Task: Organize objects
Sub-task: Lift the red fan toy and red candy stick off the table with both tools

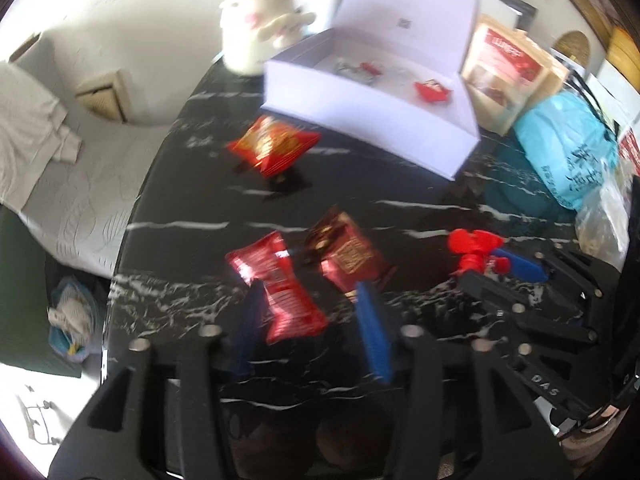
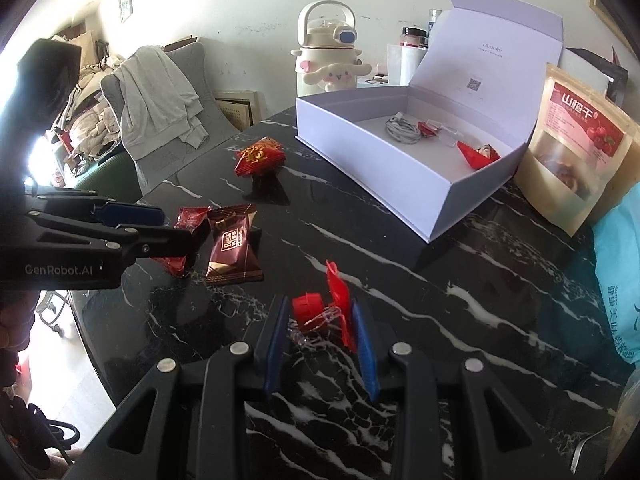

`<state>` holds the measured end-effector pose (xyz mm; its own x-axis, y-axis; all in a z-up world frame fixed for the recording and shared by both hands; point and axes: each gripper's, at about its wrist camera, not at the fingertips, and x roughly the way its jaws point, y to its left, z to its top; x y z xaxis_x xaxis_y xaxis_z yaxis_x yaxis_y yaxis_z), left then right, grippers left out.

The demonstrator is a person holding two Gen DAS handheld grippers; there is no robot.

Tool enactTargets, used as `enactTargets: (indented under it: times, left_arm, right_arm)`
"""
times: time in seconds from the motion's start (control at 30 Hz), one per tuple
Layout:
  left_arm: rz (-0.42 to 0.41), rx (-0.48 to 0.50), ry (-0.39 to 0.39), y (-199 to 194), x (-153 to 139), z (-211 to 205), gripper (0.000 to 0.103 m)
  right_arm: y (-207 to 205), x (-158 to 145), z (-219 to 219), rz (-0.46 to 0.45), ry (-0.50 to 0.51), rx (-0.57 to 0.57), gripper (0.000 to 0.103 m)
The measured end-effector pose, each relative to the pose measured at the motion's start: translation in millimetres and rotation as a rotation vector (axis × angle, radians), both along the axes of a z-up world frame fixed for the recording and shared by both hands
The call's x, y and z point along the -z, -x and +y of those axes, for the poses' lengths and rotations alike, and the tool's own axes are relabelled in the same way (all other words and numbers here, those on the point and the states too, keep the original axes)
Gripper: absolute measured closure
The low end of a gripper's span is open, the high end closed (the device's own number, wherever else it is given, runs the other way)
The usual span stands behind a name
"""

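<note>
The right gripper has its fingers apart, one on each side of the red toy, so it can pinch it. The toy sits on the black table, on the near side of the white box, well apart from it. The left gripper is apart too, around a red candy bag. A brown candy bag touches that one. Another red bag lies just beside the box. The box stands open, likely so things can go in. A cord and a red paper boat already lie inside
</note>
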<state>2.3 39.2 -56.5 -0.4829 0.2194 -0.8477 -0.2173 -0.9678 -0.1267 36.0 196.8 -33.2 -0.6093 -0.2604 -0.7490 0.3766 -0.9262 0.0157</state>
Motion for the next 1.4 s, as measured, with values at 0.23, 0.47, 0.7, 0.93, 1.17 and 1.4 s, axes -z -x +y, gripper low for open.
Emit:
enactTargets:
  times: [0.23,0.47,0.7,0.93,1.17,1.4]
  left_arm:
    - [-0.024,-0.037,-0.017,6.1,10.9,-8.6,0.035]
    - [-0.056,-0.033,0.038,14.0,24.3,0.3,0.035]
    - [-0.030,-0.033,0.095,18.1,23.5,5.5,0.080]
    - [-0.053,0.039,0.058,14.5,21.6,14.5,0.087]
    - [-0.022,0.044,0.033,6.6,7.0,8.9,0.087]
    - [0.007,0.060,0.020,1.8,-10.6,8.5,0.087]
  right_arm:
    - [2.3,0.0,-2.2,0.002,-0.001,-0.001,0.071]
    - [4.6,-0.2,-3.1,0.004,-0.021,0.005,0.071]
    - [8.5,1.2,-1.9,-0.005,-0.023,0.013,0.071]
    - [11.4,1.4,-2.8,-0.011,-0.019,0.013,0.071]
    - [10.5,-3.9,-1.8,0.001,-0.010,0.012,0.071]
    - [2.6,-20.8,4.4,0.035,-0.001,0.019,0.071]
